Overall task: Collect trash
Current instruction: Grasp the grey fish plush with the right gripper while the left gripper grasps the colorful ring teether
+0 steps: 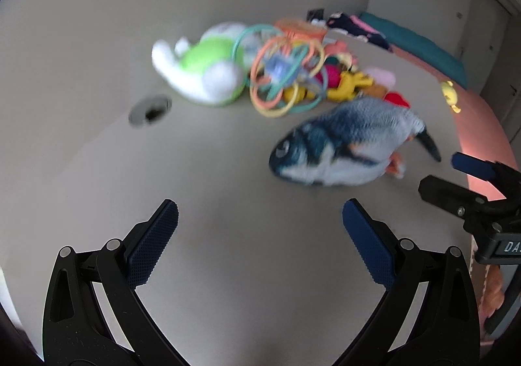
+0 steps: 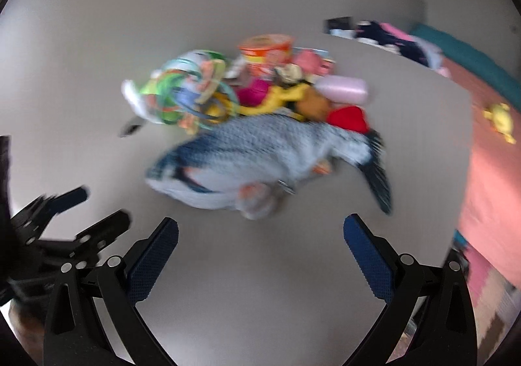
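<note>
A grey floor (image 1: 228, 170) is carrying a toy pile (image 1: 293, 72), with a plush fish (image 1: 345, 141) lying just beside it. A pink mat (image 2: 488, 170) is lying along the floor's right edge.

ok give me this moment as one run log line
left gripper: open, empty | right gripper: open, empty | nearest: plush fish on floor, ahead of right fingers | toy pile behind | views blurred

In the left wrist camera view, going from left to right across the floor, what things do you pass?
Round floor drain → white and green plush toy → tangle of colored rings → plush fish → small yellow toy on the pink mat → right gripper at the frame edge.
</note>
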The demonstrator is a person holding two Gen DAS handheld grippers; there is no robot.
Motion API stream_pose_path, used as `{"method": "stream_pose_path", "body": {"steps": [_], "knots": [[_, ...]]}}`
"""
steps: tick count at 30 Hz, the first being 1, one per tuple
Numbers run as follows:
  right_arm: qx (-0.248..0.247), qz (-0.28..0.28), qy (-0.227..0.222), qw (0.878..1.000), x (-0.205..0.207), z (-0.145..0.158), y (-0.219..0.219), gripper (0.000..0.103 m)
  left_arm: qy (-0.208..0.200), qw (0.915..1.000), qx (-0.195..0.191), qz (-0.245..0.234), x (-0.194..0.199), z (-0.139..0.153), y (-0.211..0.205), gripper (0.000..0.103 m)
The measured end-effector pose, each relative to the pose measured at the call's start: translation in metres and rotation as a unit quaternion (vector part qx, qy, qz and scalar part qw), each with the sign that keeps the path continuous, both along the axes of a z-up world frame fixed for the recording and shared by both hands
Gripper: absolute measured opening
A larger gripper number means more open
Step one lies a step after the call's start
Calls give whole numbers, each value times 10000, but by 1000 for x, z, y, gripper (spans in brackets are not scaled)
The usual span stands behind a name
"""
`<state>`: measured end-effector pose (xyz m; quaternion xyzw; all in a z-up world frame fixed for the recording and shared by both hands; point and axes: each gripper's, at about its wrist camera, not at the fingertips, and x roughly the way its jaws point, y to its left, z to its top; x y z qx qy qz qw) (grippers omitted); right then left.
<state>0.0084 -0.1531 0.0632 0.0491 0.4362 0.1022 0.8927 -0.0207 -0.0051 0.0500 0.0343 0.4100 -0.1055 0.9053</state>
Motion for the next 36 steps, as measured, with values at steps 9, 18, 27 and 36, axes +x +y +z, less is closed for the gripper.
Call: {"method": "stream_pose_path", "body": {"steps": [9, 18, 27, 36], "knots": [[-997, 971, -85, 9902, 32, -5, 28, 101, -148, 9998, 53, 120, 20, 29, 18, 98], [-1106, 1285, 433, 9846, 49, -28, 29, 43, -22, 9994, -246, 225, 33, 39, 22, 98], [-737, 948, 72, 9927, 45, -20, 25, 22, 246, 9968, -690, 324, 69, 40, -10, 97], [-762, 352, -176, 9963, 36, -8, -18, 22, 1034, 9866, -1029, 734, 132, 5, -36, 34]]}}
